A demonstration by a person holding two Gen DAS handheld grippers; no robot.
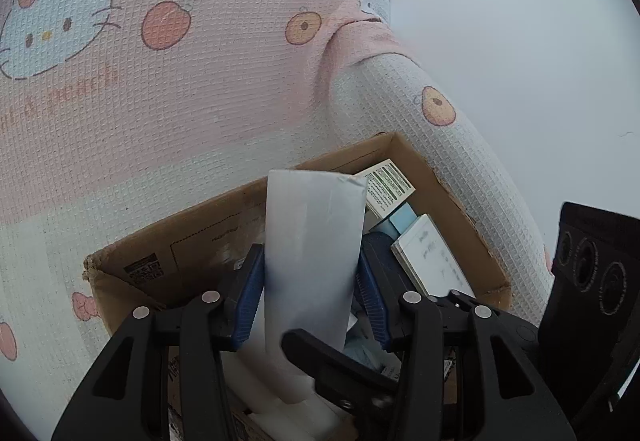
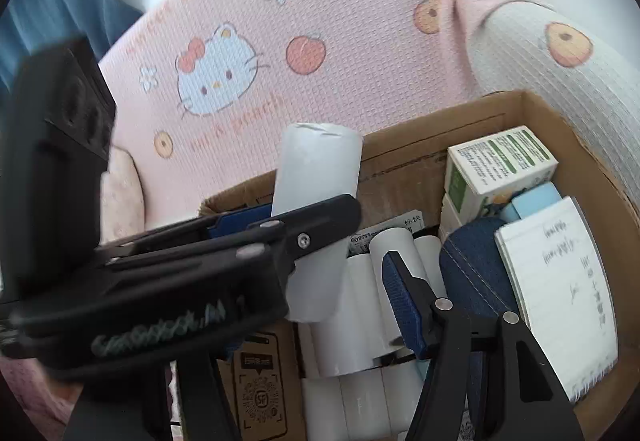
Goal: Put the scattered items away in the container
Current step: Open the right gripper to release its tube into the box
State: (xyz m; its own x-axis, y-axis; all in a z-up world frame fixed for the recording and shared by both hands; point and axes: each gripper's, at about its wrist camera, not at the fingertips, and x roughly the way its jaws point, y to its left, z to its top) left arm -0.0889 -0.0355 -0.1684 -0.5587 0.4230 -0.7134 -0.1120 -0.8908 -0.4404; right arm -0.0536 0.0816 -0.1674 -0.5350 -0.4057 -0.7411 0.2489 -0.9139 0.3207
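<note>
Between the blue pads of the left gripper (image 1: pixel 310 297) a white paper roll (image 1: pixel 316 241) is clamped upright, above the cardboard box (image 1: pixel 200 237). If dropped from there, it could topple (rolls below lie loose). Nothing is held by the parted right gripper (image 2: pixel 320 305).

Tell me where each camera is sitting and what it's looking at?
Left wrist view: sits on the left gripper, looking down its fingers at the white roll it clamps over the cardboard box.
Right wrist view: sits on the right gripper, looking into the box; its jaws grip nothing.
Both show the roll, box, notepad and pink sofa cover.
</note>
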